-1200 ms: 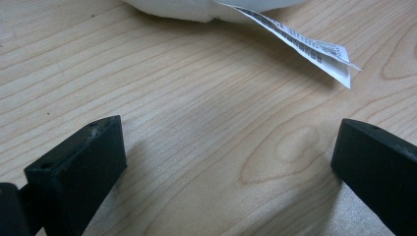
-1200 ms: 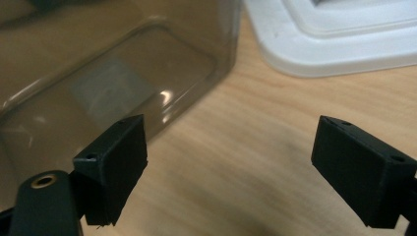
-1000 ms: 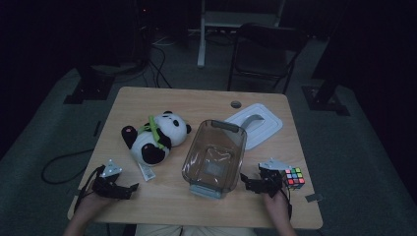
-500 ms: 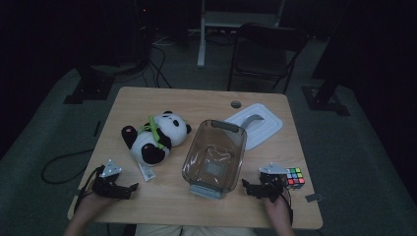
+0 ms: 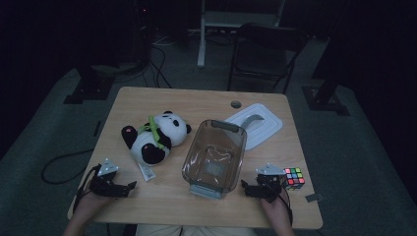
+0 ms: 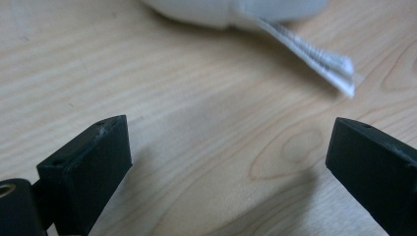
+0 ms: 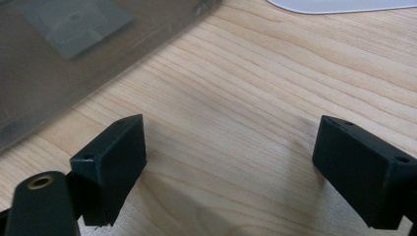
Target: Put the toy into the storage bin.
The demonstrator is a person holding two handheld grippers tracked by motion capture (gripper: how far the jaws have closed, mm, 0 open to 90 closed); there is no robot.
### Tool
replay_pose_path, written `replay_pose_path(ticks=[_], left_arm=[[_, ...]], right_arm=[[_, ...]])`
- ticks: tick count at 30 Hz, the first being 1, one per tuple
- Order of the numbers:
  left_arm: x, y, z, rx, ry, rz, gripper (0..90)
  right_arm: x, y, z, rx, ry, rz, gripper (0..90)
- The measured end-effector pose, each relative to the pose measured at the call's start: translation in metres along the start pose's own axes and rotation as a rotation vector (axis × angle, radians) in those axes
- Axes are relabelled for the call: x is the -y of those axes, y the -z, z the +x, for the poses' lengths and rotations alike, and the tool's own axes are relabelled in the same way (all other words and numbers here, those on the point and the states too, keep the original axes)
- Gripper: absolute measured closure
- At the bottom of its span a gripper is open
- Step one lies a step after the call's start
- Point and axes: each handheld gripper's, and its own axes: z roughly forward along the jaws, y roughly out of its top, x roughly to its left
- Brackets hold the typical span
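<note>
**Right tongs drawn back from the clear tub; nothing yet held**

High view: the right tongs [image 5: 246,187] are seen low on the worktop [image 5: 167,199], just beside the near right corner of the clear plastic tub [image 5: 215,156] and a little nearer the person than a second ago, when they sat closer to the tub's side. The colour cube [image 5: 294,177] lies just behind them, at the right hand's side. The left tongs [image 5: 129,187] are unmoved at the near left, short of the panda toy [image 5: 153,137] and its paper tag [image 5: 146,171]. The white lid [image 5: 255,125] rests beyond the tub, partly behind it.

Left gripper view: the left tongs [image 6: 228,162] are spread wide over bare wood, with nothing between the jaws. The tag [image 6: 314,58] and a white edge of the toy [image 6: 216,12] are seen ahead, well apart from the jaws.

Right gripper view: the right tongs [image 7: 230,162] are likewise wide open and empty. The tub's wall [image 7: 64,59] is seen to the upper left, apart from the jaws, and the lid's edge [image 7: 339,5] at the top.

The small retreat is judged as a repositioning; a grasp has not been made, and the tub stays empty.
</note>
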Motion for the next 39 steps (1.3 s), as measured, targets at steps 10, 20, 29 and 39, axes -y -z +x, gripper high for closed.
replay_pose_path(ticks=[10, 20, 29, 39], left_arm=[[-0.03, 0.015, -0.007, 0.035, -0.036, -0.093, 5.1], [-0.072, 0.017, -0.011, 0.07, -0.072, -0.133, 5.2], [-0.108, 0.015, -0.011, 0.095, -0.097, -0.163, 6.0], [-0.136, 0.002, -0.01, 0.073, -0.089, -0.173, 6.0]], right_arm=[[0.0, 0.0, 0.0, 0.0, -0.001, 0.0, 12.4], [0.0, 0.0, 0.0, 0.0, -0.001, 0.0, 12.5], [0.0, 0.0, 0.0, 0.001, -0.001, 0.001, 12.5], [0.0, 0.0, 0.001, 0.008, -0.007, 0.0, 12.6]])
